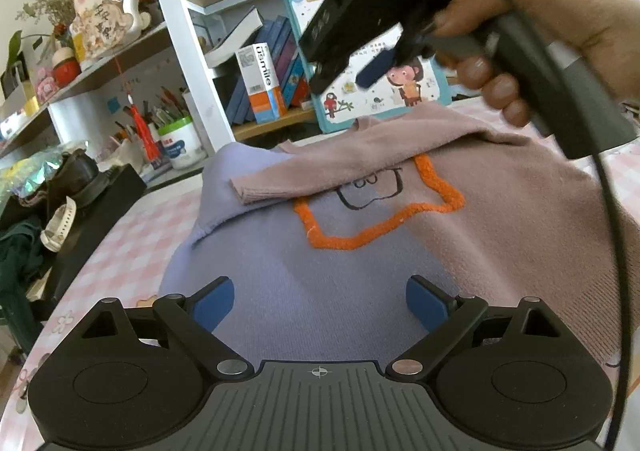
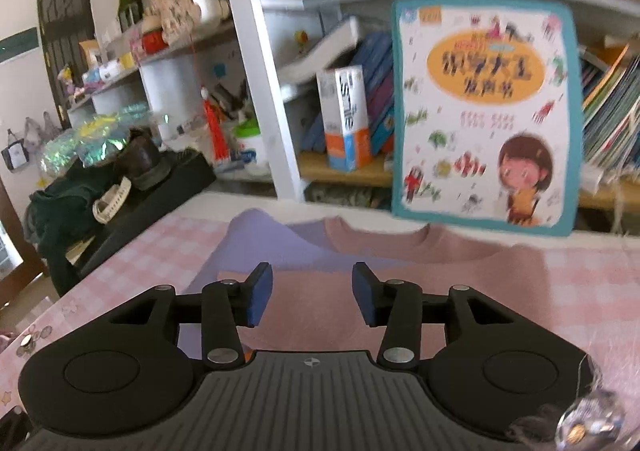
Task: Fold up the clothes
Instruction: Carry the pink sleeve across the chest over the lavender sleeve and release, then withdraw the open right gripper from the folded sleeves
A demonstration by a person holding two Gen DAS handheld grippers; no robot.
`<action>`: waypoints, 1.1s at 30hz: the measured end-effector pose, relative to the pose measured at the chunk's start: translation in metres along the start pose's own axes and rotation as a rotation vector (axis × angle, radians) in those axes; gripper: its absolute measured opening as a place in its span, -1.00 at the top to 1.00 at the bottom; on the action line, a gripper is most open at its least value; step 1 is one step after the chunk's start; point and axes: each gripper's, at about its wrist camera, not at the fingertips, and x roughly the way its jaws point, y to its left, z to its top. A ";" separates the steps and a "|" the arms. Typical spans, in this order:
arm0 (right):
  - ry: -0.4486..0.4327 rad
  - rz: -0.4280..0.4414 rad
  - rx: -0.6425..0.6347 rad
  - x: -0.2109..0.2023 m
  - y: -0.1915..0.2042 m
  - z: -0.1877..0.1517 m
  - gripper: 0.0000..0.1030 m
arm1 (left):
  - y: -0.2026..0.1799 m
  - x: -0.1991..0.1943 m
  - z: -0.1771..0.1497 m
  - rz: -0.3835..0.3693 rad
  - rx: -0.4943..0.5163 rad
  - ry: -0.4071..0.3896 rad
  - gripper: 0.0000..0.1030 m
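A lilac and dusty-pink sweater (image 1: 320, 283) with an orange outline motif (image 1: 384, 211) lies flat on the pink checked table (image 1: 132, 235). One pink sleeve (image 1: 320, 175) is folded across its chest. My left gripper (image 1: 320, 305) is open and empty, low over the lilac part. My right gripper (image 1: 360, 63), held by a hand, hovers in the air above the sweater's collar, open and empty. In the right wrist view the right gripper (image 2: 312, 299) is open above the pink part of the sweater (image 2: 400, 271).
A bookshelf (image 1: 280, 119) with books, a teal picture book (image 2: 484, 115) and a pen pot (image 1: 180, 143) stands behind the table. A black box (image 1: 88, 219) with a shoe, a watch and dark cloth sits at the table's left edge.
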 end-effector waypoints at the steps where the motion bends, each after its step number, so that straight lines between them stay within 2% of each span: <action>1: -0.009 -0.004 -0.009 -0.003 0.001 0.000 0.15 | 0.000 0.000 0.000 0.001 0.000 0.000 -0.85; 7: -0.065 -0.029 -0.066 -0.022 0.008 0.003 0.14 | -0.002 -0.001 0.000 0.010 0.009 0.002 -0.85; 12: -0.099 -0.017 -0.087 -0.033 0.015 0.002 0.12 | -0.002 -0.001 0.000 0.014 0.016 0.002 -0.85; 20: -0.113 -0.019 -0.113 -0.046 0.020 -0.001 0.10 | -0.003 -0.001 0.000 0.023 0.021 -0.002 -0.85; 33: -0.137 -0.033 -0.143 -0.094 0.012 -0.024 0.03 | -0.005 -0.001 0.000 0.033 0.024 -0.004 -0.85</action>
